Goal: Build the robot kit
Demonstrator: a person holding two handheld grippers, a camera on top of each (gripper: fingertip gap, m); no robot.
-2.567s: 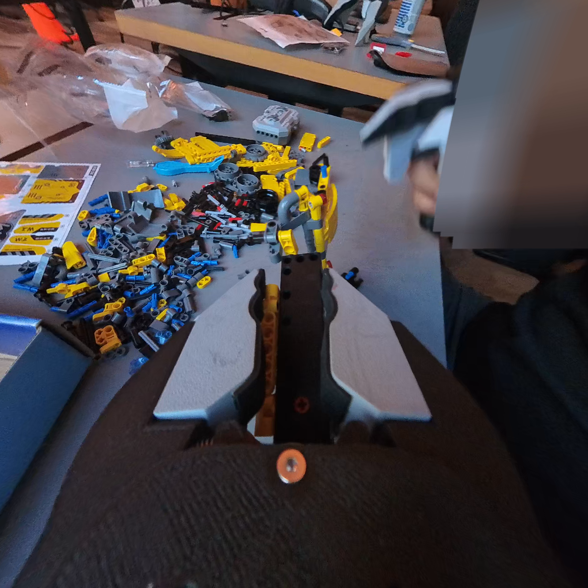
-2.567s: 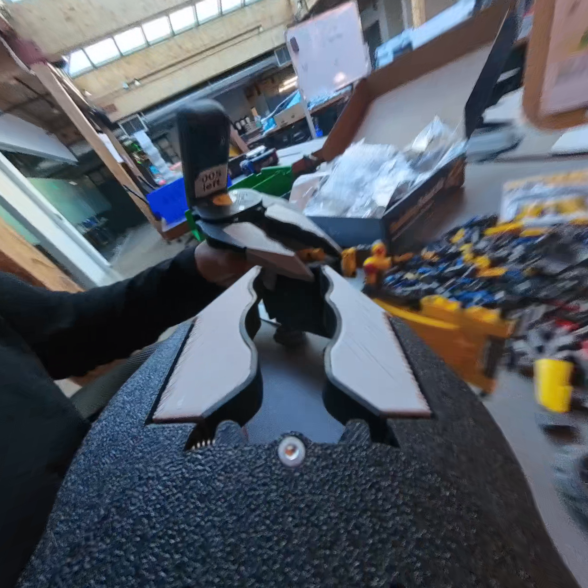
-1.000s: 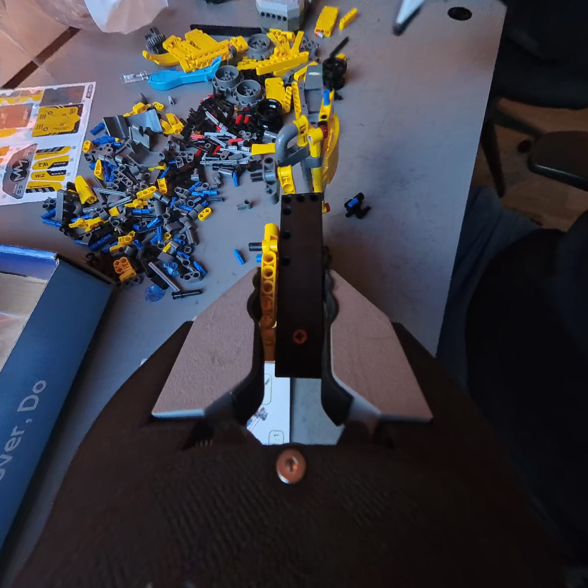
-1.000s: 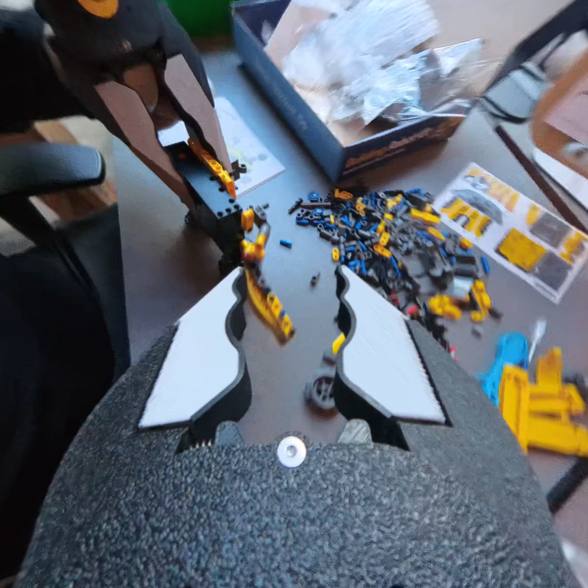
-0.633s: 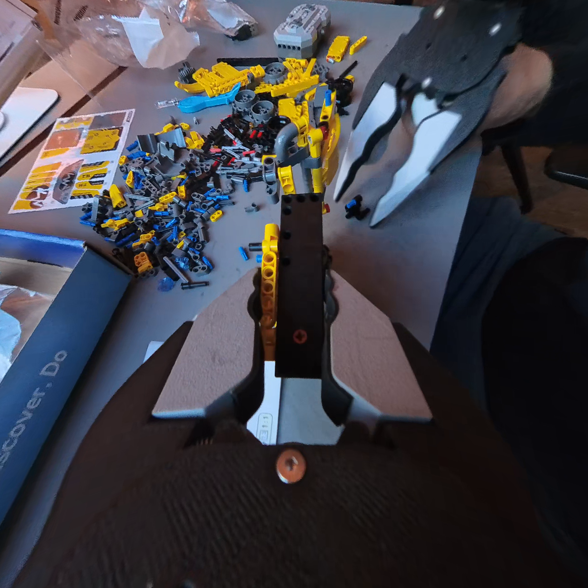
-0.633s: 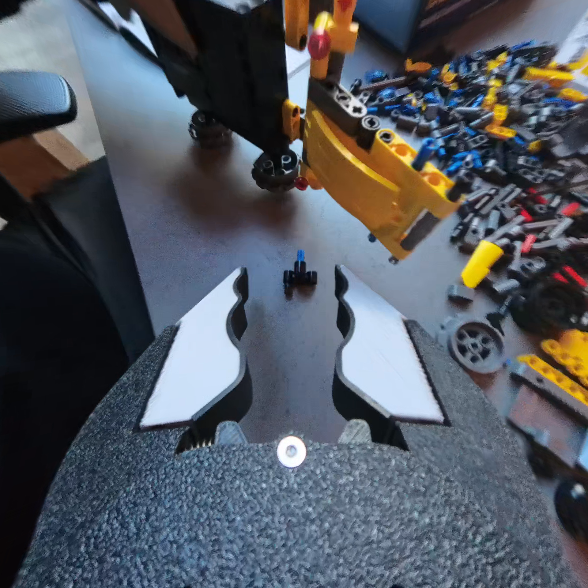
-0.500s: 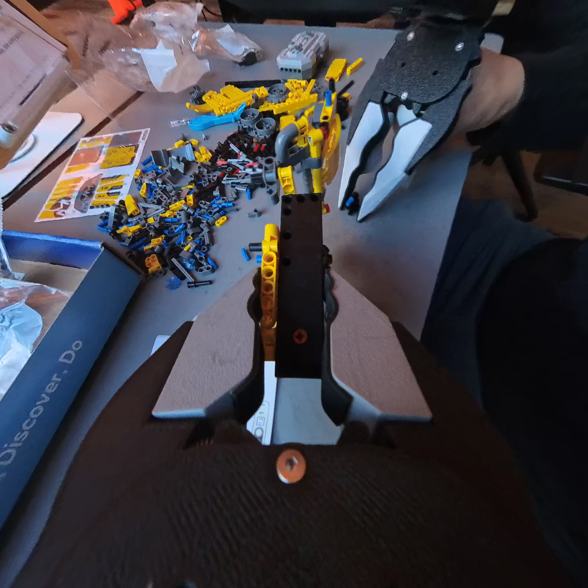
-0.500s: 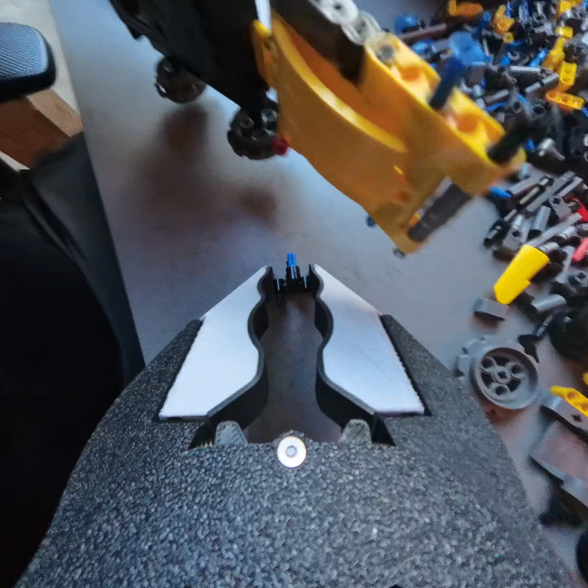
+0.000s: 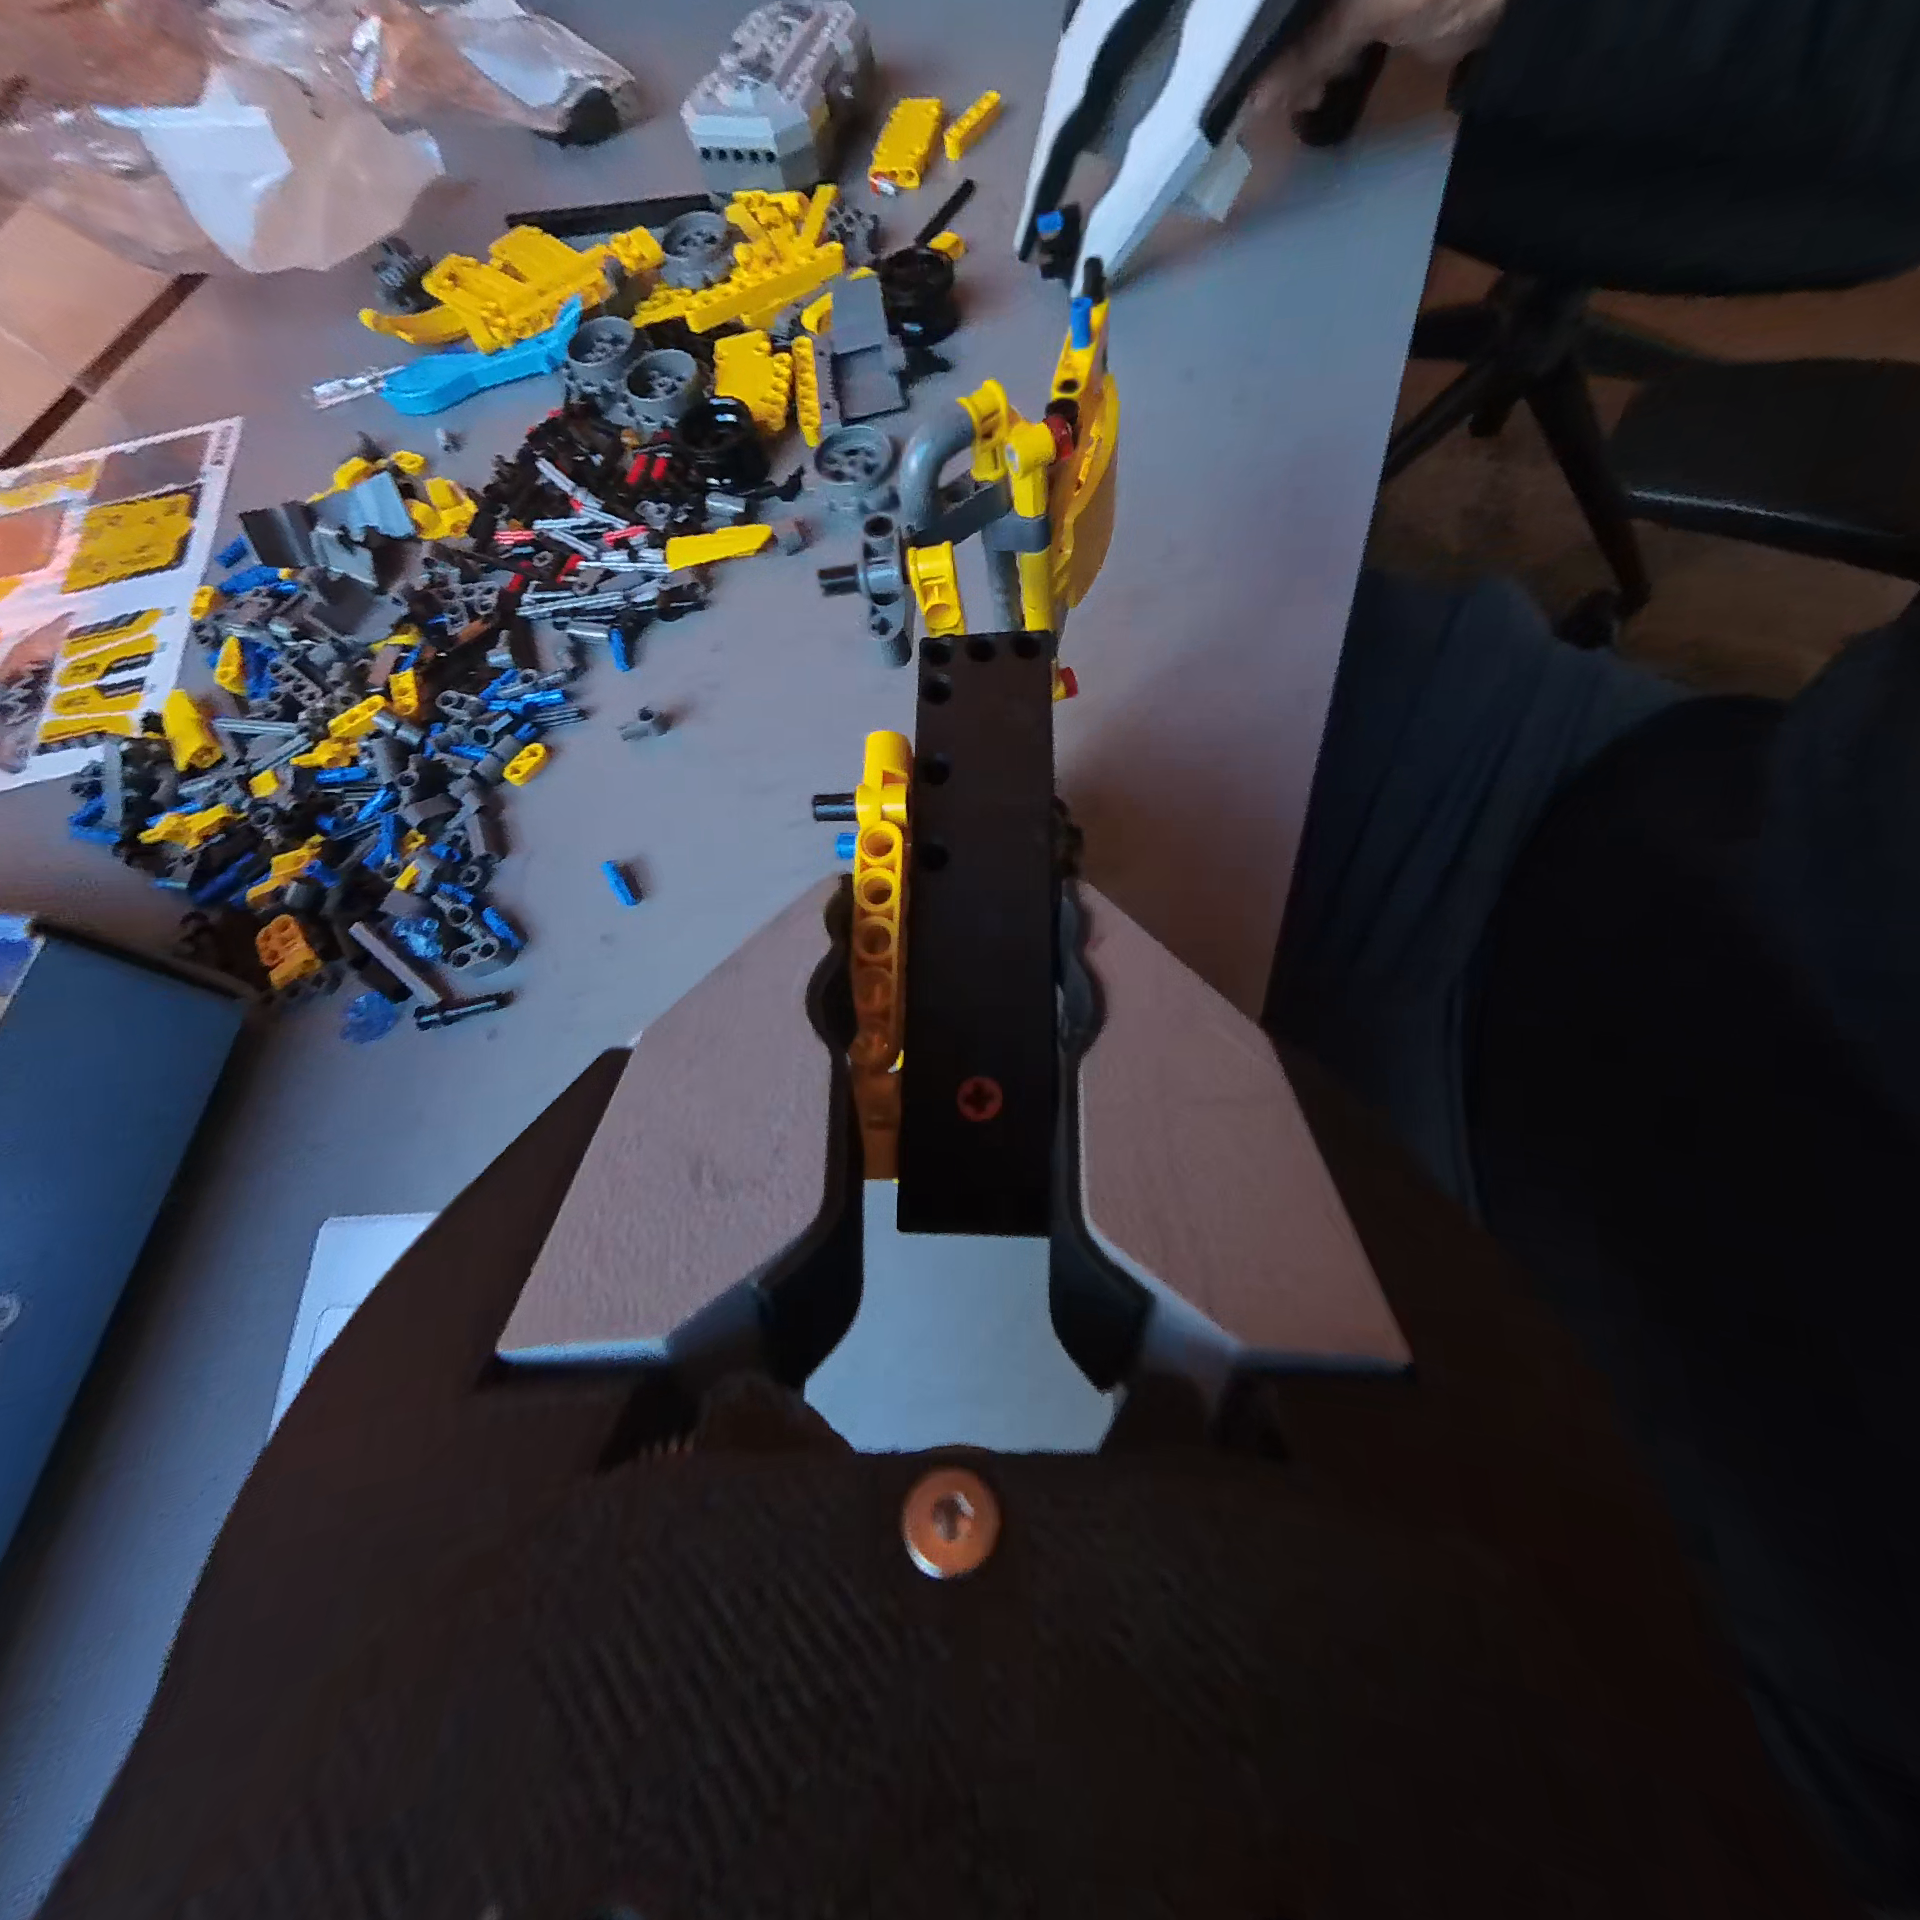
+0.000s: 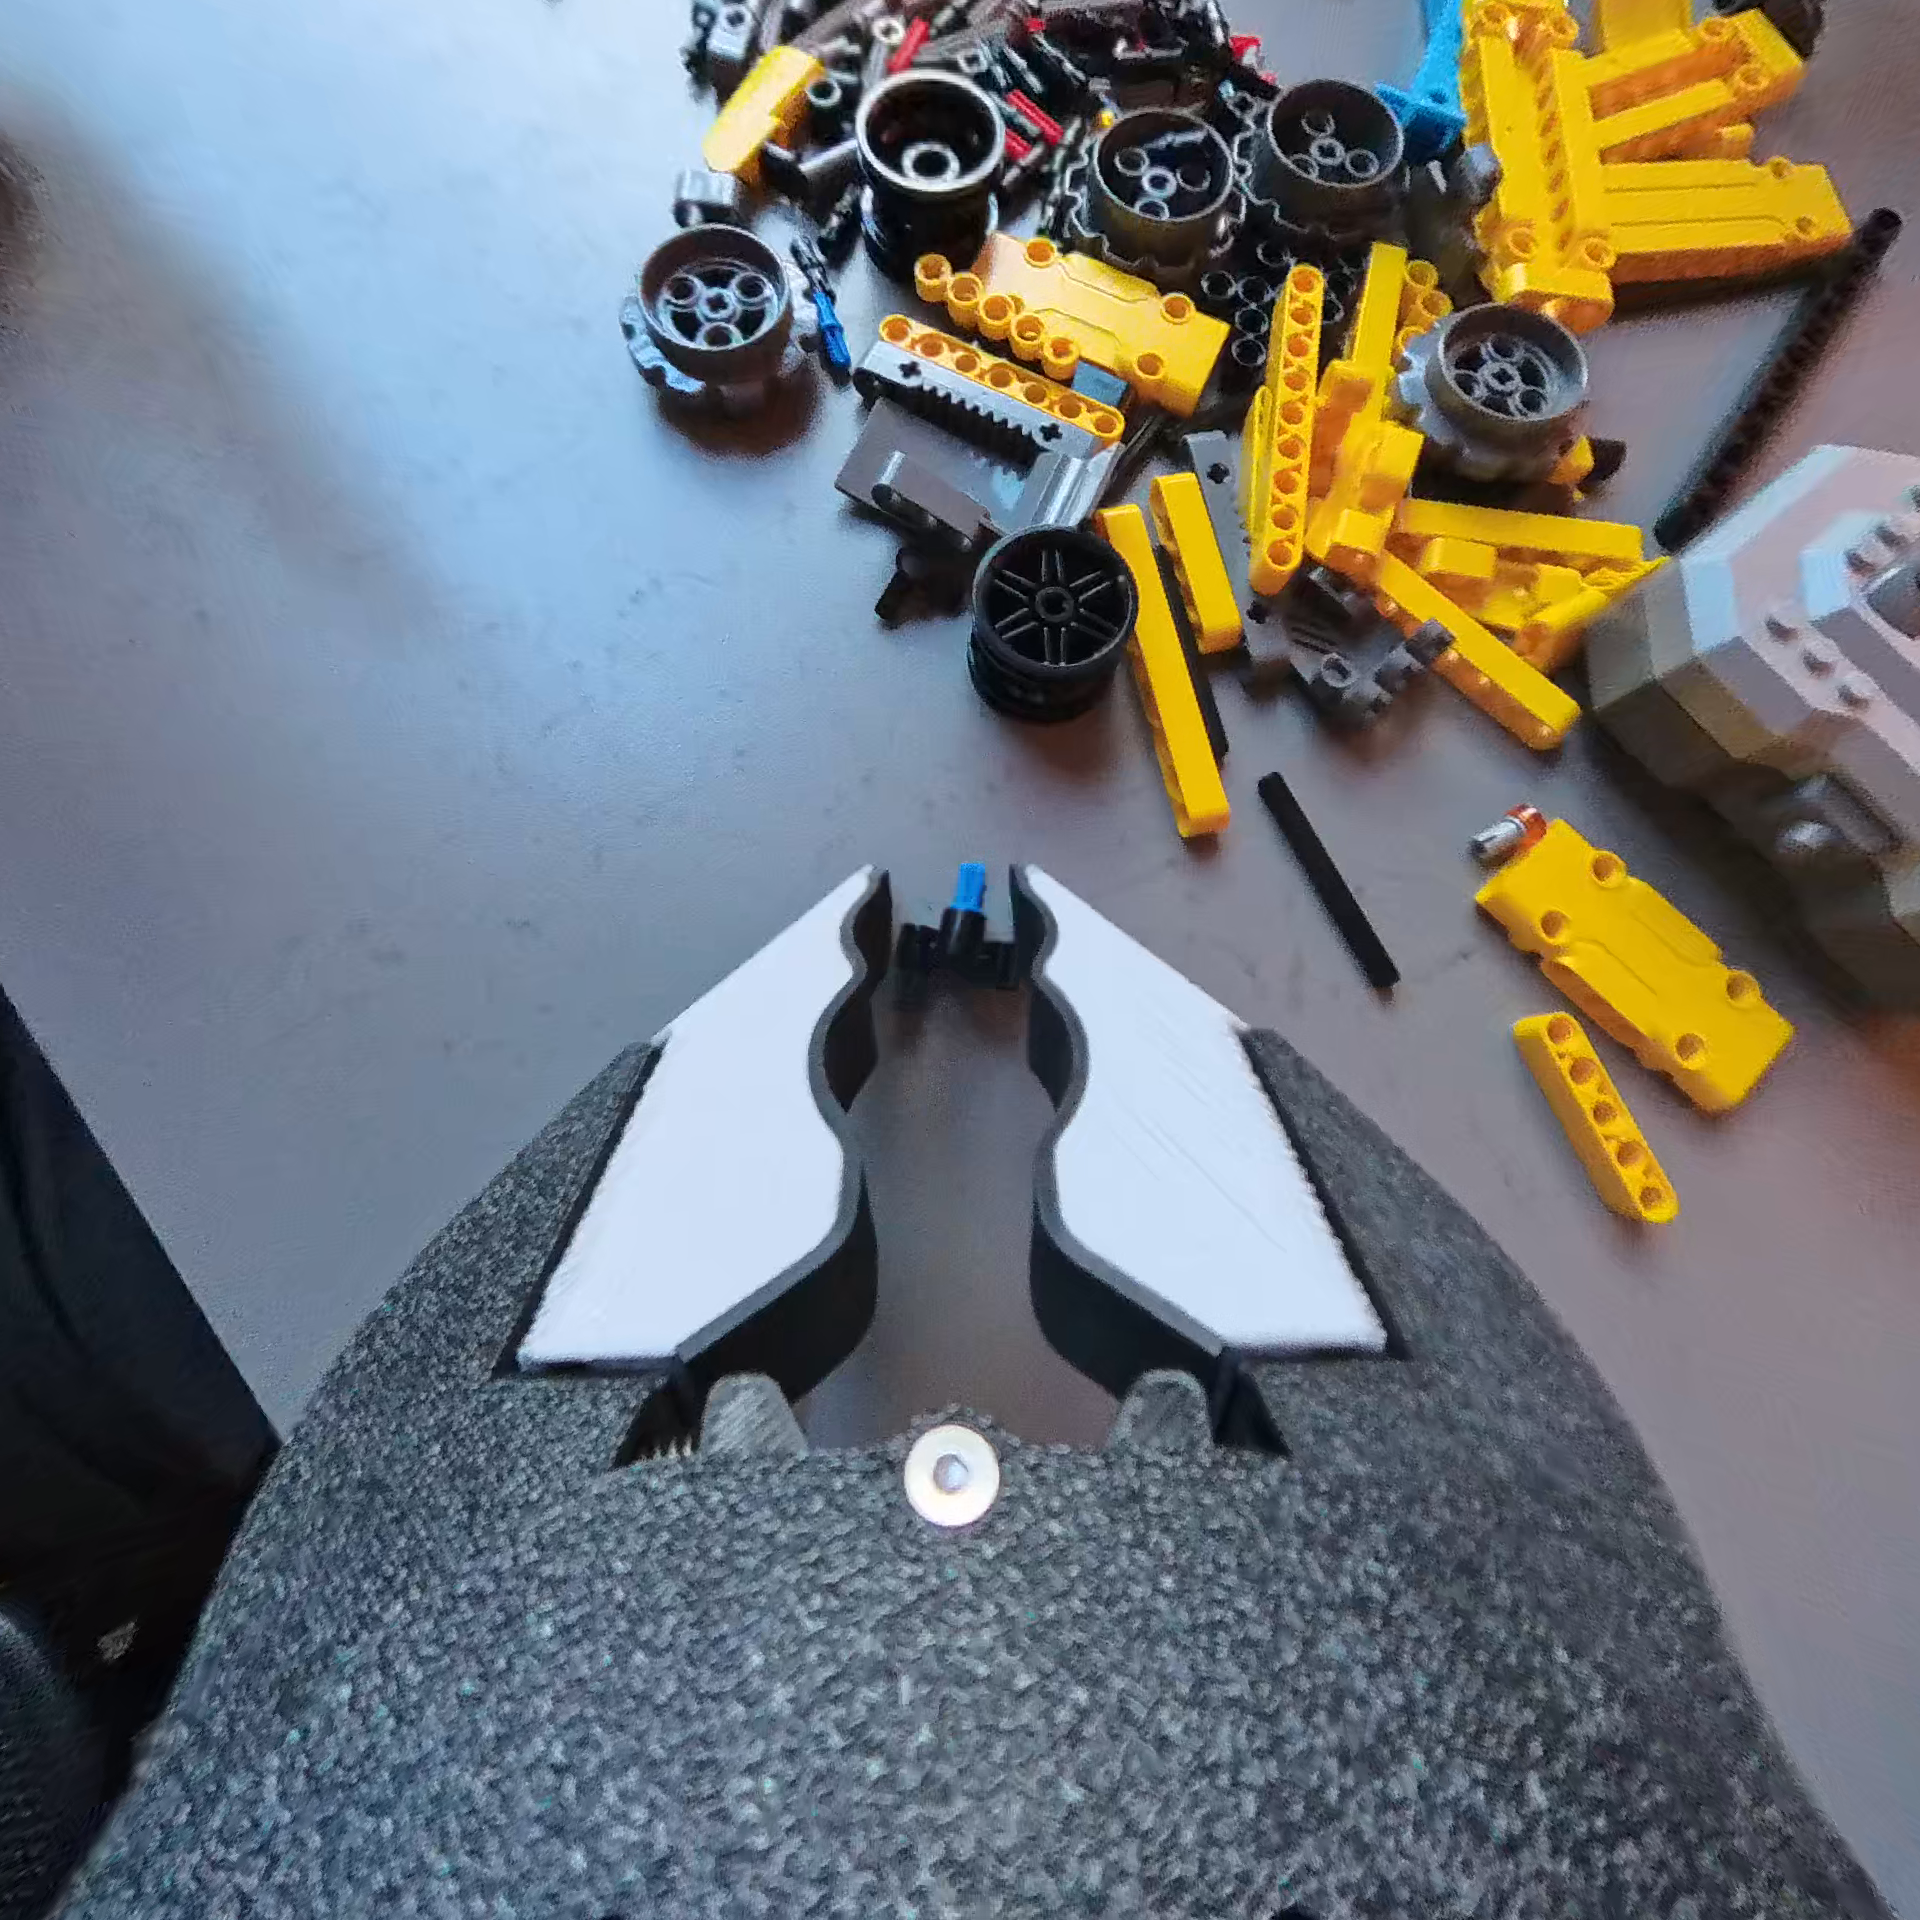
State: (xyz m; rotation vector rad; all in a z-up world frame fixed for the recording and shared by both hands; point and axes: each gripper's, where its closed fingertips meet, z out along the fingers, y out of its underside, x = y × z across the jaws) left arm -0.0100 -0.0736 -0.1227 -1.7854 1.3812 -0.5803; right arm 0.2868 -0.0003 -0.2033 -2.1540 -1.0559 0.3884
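Grey table (image 10: 416, 623): black-blue connector (image 10: 961, 930) pinched between right claw (image 10: 954, 904) tips.

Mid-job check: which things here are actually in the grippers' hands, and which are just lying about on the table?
In hand:
- left gripper, shut on the black and yellow assembly
- right gripper, shut on the small black and blue connector

Lying about:
- loose parts pile
- grey wheels
- grey motor block
- sticker sheet
- blue box
- plastic bags
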